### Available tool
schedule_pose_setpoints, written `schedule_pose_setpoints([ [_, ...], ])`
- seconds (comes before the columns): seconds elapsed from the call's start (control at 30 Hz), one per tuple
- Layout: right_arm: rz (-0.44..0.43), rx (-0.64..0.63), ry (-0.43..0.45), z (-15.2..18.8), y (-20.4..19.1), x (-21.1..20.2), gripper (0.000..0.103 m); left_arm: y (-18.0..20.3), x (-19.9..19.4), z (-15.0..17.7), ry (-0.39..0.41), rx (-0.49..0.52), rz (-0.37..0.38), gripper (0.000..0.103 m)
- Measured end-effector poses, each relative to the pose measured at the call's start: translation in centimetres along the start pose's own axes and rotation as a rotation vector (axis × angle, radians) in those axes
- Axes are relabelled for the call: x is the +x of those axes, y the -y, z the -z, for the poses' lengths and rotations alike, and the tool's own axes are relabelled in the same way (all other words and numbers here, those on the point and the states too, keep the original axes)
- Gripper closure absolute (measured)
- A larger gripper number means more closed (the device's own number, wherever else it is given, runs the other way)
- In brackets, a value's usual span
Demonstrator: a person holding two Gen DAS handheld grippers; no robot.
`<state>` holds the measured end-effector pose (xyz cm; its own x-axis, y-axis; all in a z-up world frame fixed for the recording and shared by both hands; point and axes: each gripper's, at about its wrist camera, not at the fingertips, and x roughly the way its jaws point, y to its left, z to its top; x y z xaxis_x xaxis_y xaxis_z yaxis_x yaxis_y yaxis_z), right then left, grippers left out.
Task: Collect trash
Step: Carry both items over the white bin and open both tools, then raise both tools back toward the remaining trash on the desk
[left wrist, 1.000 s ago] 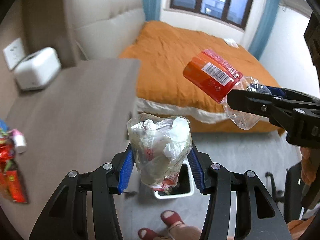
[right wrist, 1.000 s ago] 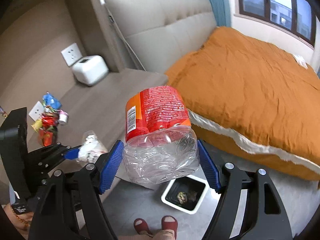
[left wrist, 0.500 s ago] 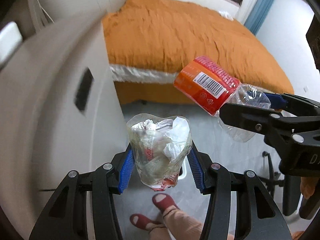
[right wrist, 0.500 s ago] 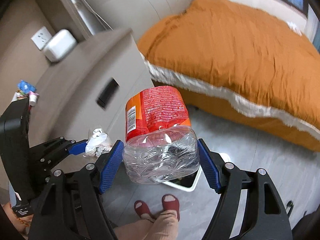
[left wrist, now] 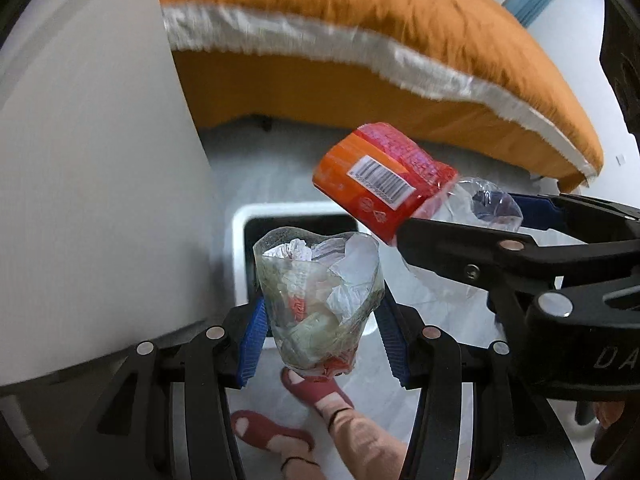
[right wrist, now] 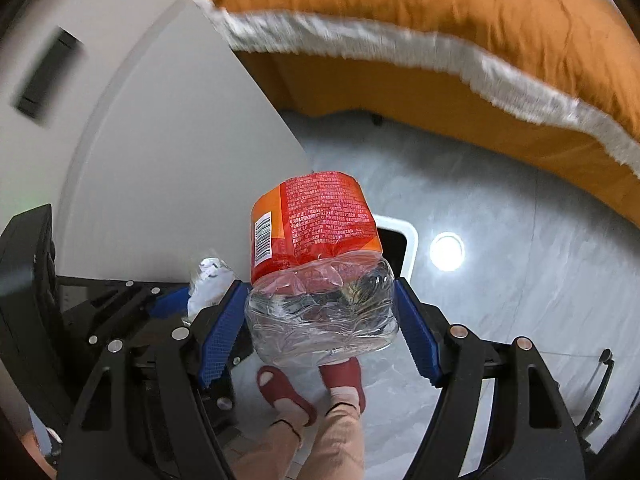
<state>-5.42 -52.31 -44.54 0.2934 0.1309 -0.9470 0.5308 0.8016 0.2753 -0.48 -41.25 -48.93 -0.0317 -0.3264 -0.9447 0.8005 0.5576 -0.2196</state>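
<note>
Left gripper [left wrist: 322, 334] clamped on a clear plastic cup [left wrist: 318, 300] stuffed with crumpled paper and wrappers, blue pads pressing both sides. Right gripper [right wrist: 320, 326] clamped on a crushed clear bottle [right wrist: 320, 280] with a red-orange label, label end pointing away. Both held in the air above the grey floor [right wrist: 500, 280], pointing steeply down. White-rimmed trash bin [left wrist: 240, 248] sits on the floor right behind the cup, beside the cabinet [left wrist: 88, 160]. Orange bed [left wrist: 400, 40] at far side. Person's feet in red slippers [right wrist: 286, 392] at near edge.
</note>
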Motion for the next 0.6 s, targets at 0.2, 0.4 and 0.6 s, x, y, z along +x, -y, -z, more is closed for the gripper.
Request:
schedule_pose_setpoints([
  [0.2,0.018,-0.046,-0.058,0.2,1.5,8.1,0.022,-1.8,8.3,1.6,-0.063,-0.037,0.000,0.014],
  [0.4,0.063,-0.081,-0.120,1.0,2.8,13.7,0.004,-3.9,13.3,3.1,-0.101,-0.079,-0.035,0.005],
  [0.6,0.090,-0.109,-0.127,1.4,2.6,14.1,0.004,-3.9,13.0,3.5,-0.108,-0.091,-0.014,0.005],
])
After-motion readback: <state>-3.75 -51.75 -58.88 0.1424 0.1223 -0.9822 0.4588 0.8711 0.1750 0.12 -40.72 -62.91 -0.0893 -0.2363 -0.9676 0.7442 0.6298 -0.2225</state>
